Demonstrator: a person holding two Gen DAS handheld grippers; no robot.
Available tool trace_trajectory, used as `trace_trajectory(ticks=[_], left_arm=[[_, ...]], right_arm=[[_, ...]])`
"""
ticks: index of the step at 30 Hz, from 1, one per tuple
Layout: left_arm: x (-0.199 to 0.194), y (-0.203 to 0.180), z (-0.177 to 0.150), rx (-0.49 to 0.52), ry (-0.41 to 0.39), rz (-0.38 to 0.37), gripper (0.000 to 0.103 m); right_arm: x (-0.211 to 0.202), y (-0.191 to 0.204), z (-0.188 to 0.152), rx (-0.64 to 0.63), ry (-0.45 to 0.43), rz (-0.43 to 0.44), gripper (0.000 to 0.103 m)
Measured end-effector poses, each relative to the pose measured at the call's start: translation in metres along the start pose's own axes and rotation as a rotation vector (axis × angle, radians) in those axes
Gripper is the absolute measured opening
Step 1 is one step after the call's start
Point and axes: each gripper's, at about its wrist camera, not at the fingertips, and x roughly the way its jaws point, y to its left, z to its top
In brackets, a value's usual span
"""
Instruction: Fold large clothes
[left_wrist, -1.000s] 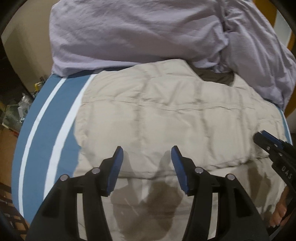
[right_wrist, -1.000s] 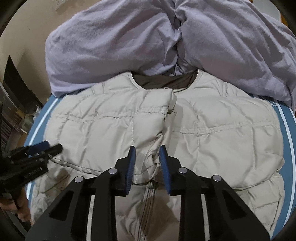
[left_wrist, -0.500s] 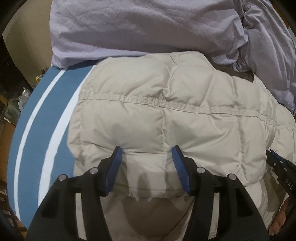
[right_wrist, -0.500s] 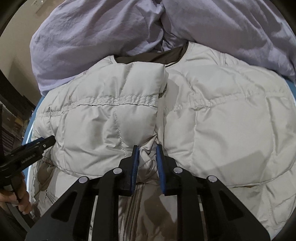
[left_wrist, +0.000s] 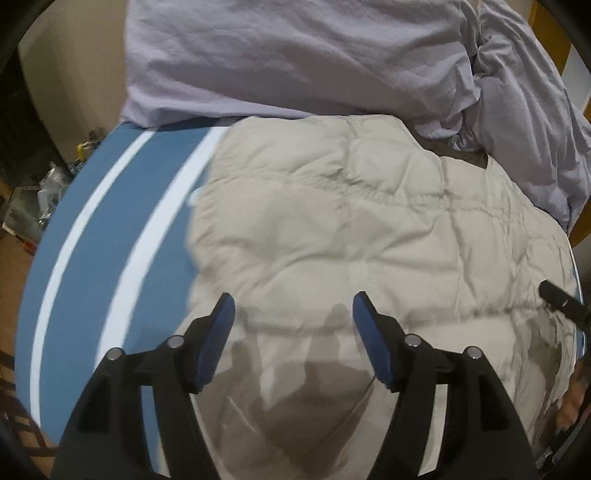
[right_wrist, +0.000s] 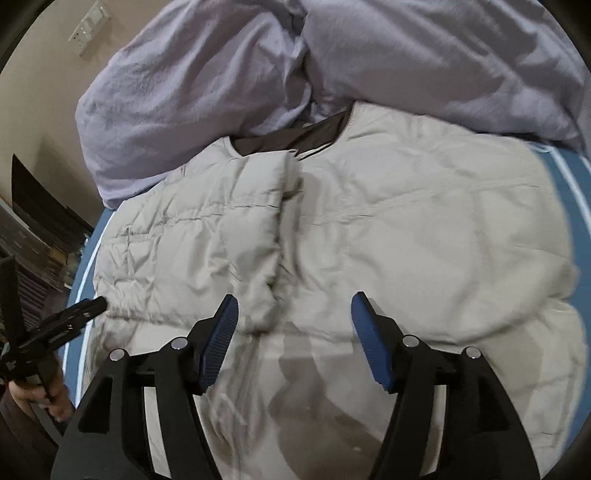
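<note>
- Whereas half a second ago the right gripper (right_wrist: 293, 332) was pinched narrow on the front edge of the beige puffer jacket (right_wrist: 406, 240), its jaws now stand wide with nothing between them, so the fabric has been let go
- The left gripper (left_wrist: 293, 332) is wide apart and empty too, as it was a second ago, hovering over the jacket's near hem at 6 o'clock in its own view
- The released panel lies folded over the jacket's middle, its edge running from about 12 o'clock down toward 6 in the right wrist view, beside the dark lining (right_wrist: 288, 136) at the collar
- My reading: one side fold has just been laid down and set free; the other side, toward 3 o'clock in the right view, looks like the next part to bring in
- The jacket lies flat on the blue sheet with white stripes (left_wrist: 110, 229), which shows at 9 o'clock in the left view, and its collar end touches the lilac duvet (left_wrist: 295, 55) heaped at 12 o'clock
- No containers are in view; nothing here holds anything, and the clutter at the left view's edge is too blurred to name
</note>
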Motion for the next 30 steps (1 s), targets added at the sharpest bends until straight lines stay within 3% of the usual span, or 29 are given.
trace_trajectory(ticks=[6,15,23,30], left_arm=[[-0.034,0.039,-0.046,-0.036,0.011,0.007,0.07],[-0.05,0.074,-0.117,-0.074,0.059,-0.022,0.07],[-0.057,0.087,-0.154,-0.129,0.063,-0.076,0.07],[-0.056,0.089,-0.169,-0.18,0.072,-0.124,0.069]], right_arm=[[-0.042,-0.051,-0.039,0.051,0.009,-0.086,0.065],[-0.098,-0.124,-0.108,0.175,0.031,-0.2,0.065],[-0.116,-0.156,-0.153,0.246,0.065,-0.212,0.065],[-0.118,-0.165,-0.168,0.266,0.076,-0.198,0.065]])
